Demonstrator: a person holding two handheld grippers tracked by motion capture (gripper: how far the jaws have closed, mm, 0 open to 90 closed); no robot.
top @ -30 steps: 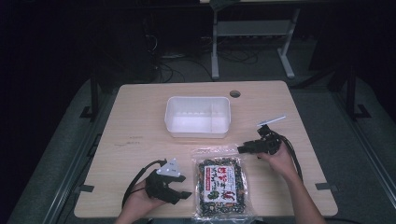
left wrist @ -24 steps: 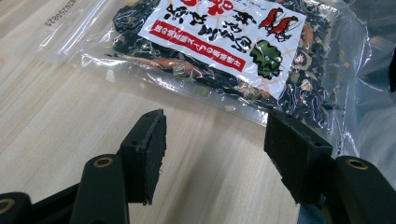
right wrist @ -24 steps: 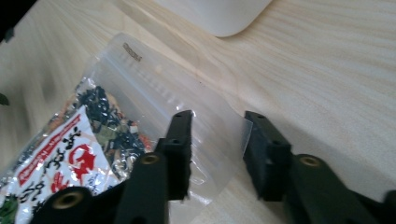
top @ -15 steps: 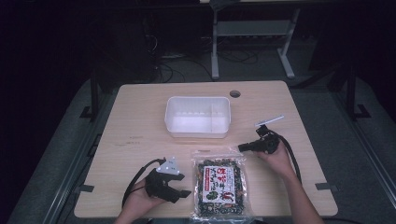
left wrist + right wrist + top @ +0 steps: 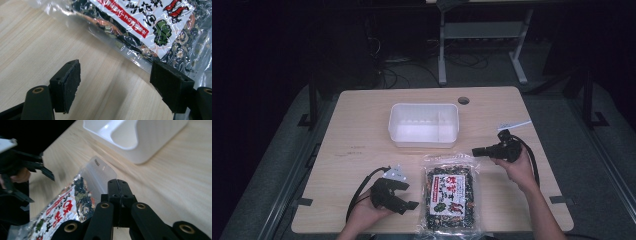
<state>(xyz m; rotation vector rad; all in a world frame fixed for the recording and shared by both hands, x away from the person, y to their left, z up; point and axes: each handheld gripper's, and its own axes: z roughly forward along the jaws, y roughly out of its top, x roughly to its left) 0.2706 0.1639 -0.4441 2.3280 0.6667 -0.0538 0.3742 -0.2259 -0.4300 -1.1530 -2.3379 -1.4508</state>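
Observation:
A clear bag of dark dried food with a white and red label [image 5: 451,192] lies flat at the table's front, also seen in the left gripper view [image 5: 150,25] and the right gripper view [image 5: 75,205]. My left gripper [image 5: 413,204] rests just left of the bag. It is open [image 5: 115,75], and its right pad [image 5: 171,86] sits at the bag's edge over bare wood. My right gripper [image 5: 476,151] hovers off the bag's top right corner. It is shut [image 5: 117,183] with nothing in it, beside the bag's clear top strip.
A white plastic tub [image 5: 424,125] stands empty at the table's middle, behind the bag, and its wall shows in the right gripper view [image 5: 140,142]. A cable hole [image 5: 463,100] lies near the back edge. A strip of tape [image 5: 514,125] sits at the right.
The right gripper has drifted slightly right and up. The left gripper and the bag have stayed about where they were.

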